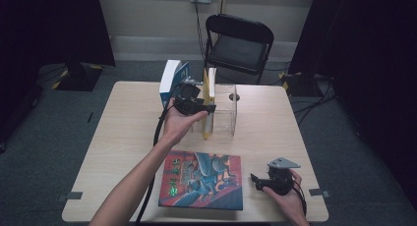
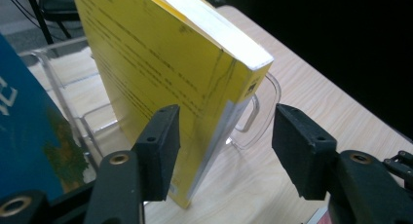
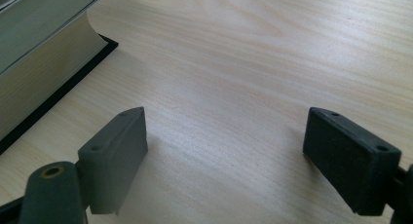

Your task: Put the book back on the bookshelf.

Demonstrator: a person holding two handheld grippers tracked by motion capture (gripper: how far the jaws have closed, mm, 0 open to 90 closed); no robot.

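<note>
Black jaws of my left gripper (image 2: 221,146) stand apart on either side of the yellow book (image 2: 160,73); its spine edge sits between them, not yet clamped as far as I can see. That book stands upright in the clear acrylic book stand (image 1: 228,113) at the middle of the table (image 1: 295,137), with the stand's rounded end plate just behind it in the left gripper view. Beside it, to the left in the high view, a blue-and-white book (image 1: 171,78) also stands upright, near my left hand (image 1: 177,123).

My right gripper (image 1: 256,180) rests low on the table near the front right, jaws wide apart and holding nothing; in the right gripper view they frame bare wood, with the page edge of the thick illustrated hardback (image 3: 34,63) just to their left. That hardback (image 1: 202,181) lies flat at the front edge.

I judge the shelving about two-thirds done: two books are standing, one still lies flat. What seems left is letting go or straightening the yellow one, then lifting the hardback into the stand.
</note>
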